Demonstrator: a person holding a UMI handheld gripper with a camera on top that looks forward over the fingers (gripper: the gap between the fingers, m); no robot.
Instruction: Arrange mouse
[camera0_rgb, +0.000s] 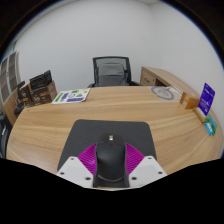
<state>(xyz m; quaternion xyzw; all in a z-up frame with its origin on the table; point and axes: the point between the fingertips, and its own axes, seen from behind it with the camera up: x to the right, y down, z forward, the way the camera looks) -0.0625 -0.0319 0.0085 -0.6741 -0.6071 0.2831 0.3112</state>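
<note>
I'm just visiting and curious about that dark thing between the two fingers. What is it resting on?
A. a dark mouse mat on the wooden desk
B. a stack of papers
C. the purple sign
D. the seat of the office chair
A: the black mouse sits between the fingers of the gripper on the dark mouse mat, which lies on the wooden desk.

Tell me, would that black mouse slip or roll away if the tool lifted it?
Probably not roll: the mouse looks low and flat-bottomed on the mousepad. Its rounded, smooth-looking shell might slip, though the tool grips both sides with padded fingers. It likely feels rigid and light.
</note>
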